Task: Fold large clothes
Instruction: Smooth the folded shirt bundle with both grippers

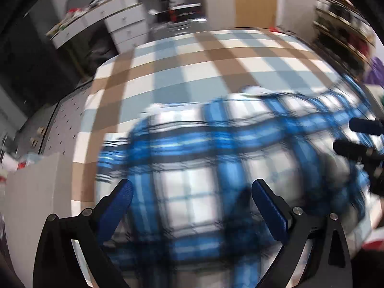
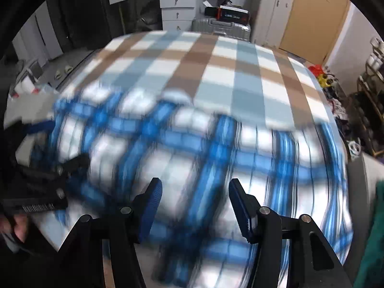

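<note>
I am seeing no text, label or number that I can read. I am making out pale marks on the dark box (image 2: pixel 234 14) atop the suitcase (image 2: pixel 220 27), but they are too small and blurred to read.

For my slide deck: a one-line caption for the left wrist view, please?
Open left claw above a blue plaid garment on a checked cloth.
</note>
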{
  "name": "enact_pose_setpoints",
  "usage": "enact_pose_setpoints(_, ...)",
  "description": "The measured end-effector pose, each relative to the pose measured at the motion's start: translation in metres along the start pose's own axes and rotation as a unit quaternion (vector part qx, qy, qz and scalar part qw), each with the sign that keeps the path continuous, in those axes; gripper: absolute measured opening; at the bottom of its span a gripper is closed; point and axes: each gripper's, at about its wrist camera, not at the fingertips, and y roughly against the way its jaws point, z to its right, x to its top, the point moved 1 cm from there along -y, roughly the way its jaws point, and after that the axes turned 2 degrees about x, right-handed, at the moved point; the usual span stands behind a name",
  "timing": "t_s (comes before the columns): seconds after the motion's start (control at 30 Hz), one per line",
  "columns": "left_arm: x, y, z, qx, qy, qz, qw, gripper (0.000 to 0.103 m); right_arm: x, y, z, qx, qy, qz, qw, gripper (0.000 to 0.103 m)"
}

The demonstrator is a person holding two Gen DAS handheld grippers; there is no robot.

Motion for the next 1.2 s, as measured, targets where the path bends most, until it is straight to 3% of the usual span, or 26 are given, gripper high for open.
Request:
enact_pose_setpoints(0.07, -0.001, -0.014, -0.009, 0.008, 0.011, -0.019, 0.9997, 0.097, 0.02, -0.026, -0.003, 0.008, -0.02, -0.029, 0.999, 0.054)
enact_pose_setpoints(0.17, -0.003, -0.03, -0.017, -0.024, 0.03, -0.037, 0.9986, 0.099, 0.027, -0.07, -0.01, -0.022, -0.014, -0.07, 0.997, 0.05)
enact_pose_setpoints(0.2, -0.003, -0.032, -0.021, -0.034, 0.037, -0.044, 0.9978, 0.099, 0.029, -0.073, -0.017, -0.047, 0.012, -0.051, 0.998, 0.05)
enact_pose_setpoints(0.27, -0.005, -0.034, -0.027, -0.048, 0.057, -0.06, 0.9954, 0.099, 0.036, -0.074, -0.026, -0.066, 0.04, -0.068, 0.995, 0.05)
enact_pose_setpoints(0.33, -0.004, -0.036, -0.028, -0.057, 0.071, -0.072, 0.9933, 0.099, 0.047, -0.073, -0.022, -0.057, 0.025, -0.091, 0.994, 0.042)
enact_pose_setpoints(0.37, -0.003, -0.037, -0.027, -0.058, 0.073, -0.075, 0.9928, 0.099, 0.053, -0.066, -0.019, -0.049, 0.016, -0.082, 0.995, 0.037)
enact_pose_setpoints(0.47, -0.004, -0.035, -0.027, -0.055, 0.071, -0.072, 0.9934, 0.099, 0.059, -0.052, -0.019, -0.034, 0.006, -0.048, 0.998, 0.037)
enact_pose_setpoints(0.57, -0.004, -0.037, -0.028, -0.055, 0.071, -0.071, 0.9934, 0.099, 0.04, -0.085, -0.022, -0.061, 0.029, -0.101, 0.993, 0.036)
enact_pose_setpoints(0.6, -0.005, -0.037, -0.028, -0.055, 0.072, -0.071, 0.9933, 0.099, 0.038, -0.077, -0.02, -0.057, 0.029, -0.066, 0.996, 0.039)
enact_pose_setpoints(0.63, -0.004, -0.037, -0.029, -0.053, 0.072, -0.072, 0.9934, 0.099, 0.04, -0.078, -0.017, -0.049, 0.022, -0.075, 0.996, 0.039)
enact_pose_setpoints(0.7, -0.006, -0.035, -0.029, -0.048, 0.068, -0.069, 0.9941, 0.099, 0.038, -0.06, 0.0, 0.014, -0.029, -0.06, 0.998, 0.039)
enact_pose_setpoints(0.77, -0.004, -0.034, -0.03, -0.038, 0.064, -0.066, 0.995, 0.099, 0.032, -0.036, 0.019, 0.044, -0.062, -0.027, 0.997, 0.036)
enact_pose_setpoints(0.83, -0.006, -0.029, -0.028, -0.02, 0.055, -0.059, 0.9965, 0.099, 0.022, 0.002, 0.044, 0.015, -0.066, 0.009, 0.998, 0.038)
enact_pose_setpoints(0.9, -0.007, -0.024, -0.024, -0.004, 0.039, -0.047, 0.9981, 0.099, 0.012, 0.029, 0.069, -0.041, -0.06, 0.033, 0.997, 0.038)
enact_pose_setpoints(1.0, -0.009, -0.025, -0.018, 0.014, 0.017, -0.044, 0.9988, 0.099, 0.0, 0.034, 0.108, -0.111, -0.069, 0.016, 0.991, 0.039)
enact_pose_setpoints(1.13, -0.008, -0.03, -0.026, -0.001, 0.037, -0.054, 0.9978, 0.099, -0.024, -0.012, 0.146, -0.094, -0.116, -0.063, 0.987, 0.036)
enact_pose_setpoints(1.2, -0.008, -0.032, -0.031, -0.013, 0.047, -0.057, 0.9972, 0.099, -0.024, -0.016, 0.14, -0.108, -0.099, -0.046, 0.988, 0.037)
